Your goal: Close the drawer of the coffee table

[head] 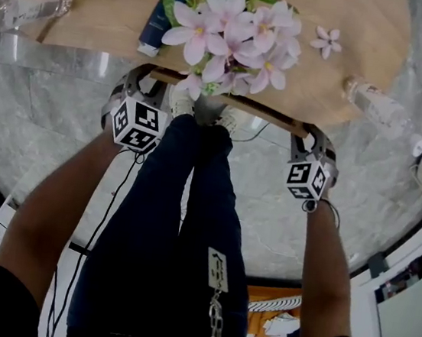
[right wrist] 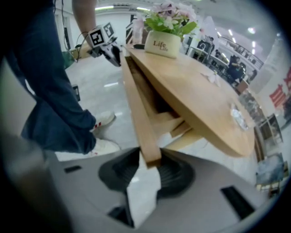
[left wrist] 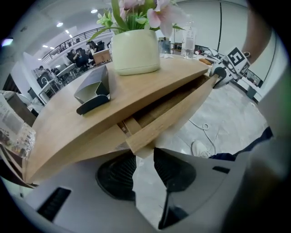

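The coffee table (head: 102, 3) has a light wooden top, and its drawer stands partly pulled out beneath the near edge. The drawer front (head: 227, 104) is a long curved wooden strip. My left gripper (head: 136, 78) holds its left end, and in the left gripper view that end of the drawer front (left wrist: 182, 109) sits pinched between the left gripper (left wrist: 144, 159) pads. My right gripper (head: 308, 136) holds the other end. In the right gripper view the drawer front (right wrist: 138, 109) runs down into the right gripper (right wrist: 150, 166), whose pads clasp it. Each gripper also shows far off in the other's view.
A cream pot of pink flowers (head: 229, 28) and a dark box (head: 158, 10) stand on the top. Plastic bottles (head: 28, 5) (head: 377, 105) lie at both ends. The person's legs (head: 191, 200) and white shoes stand between the grippers, close to the drawer. A cable trails on the marble floor.
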The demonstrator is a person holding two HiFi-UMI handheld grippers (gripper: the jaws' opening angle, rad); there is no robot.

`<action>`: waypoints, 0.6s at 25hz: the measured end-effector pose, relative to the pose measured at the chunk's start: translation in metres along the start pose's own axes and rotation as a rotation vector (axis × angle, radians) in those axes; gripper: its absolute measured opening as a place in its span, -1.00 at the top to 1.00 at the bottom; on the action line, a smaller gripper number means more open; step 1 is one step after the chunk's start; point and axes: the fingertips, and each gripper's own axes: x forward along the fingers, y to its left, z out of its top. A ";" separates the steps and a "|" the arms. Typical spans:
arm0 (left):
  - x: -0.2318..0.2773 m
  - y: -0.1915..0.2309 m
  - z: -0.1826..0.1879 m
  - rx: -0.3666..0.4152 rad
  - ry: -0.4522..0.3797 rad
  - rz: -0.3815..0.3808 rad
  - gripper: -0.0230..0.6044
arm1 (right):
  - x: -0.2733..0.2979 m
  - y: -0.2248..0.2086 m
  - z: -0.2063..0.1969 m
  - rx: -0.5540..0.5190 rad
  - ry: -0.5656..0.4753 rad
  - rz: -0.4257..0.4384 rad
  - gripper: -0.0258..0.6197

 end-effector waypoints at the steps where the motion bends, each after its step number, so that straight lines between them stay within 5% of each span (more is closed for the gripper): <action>1: -0.002 -0.003 -0.004 0.003 0.007 -0.005 0.49 | -0.001 0.006 -0.002 0.005 0.007 0.007 0.51; 15: -0.028 -0.042 -0.057 0.014 0.076 -0.057 0.53 | -0.017 0.073 -0.023 0.060 0.061 0.078 0.53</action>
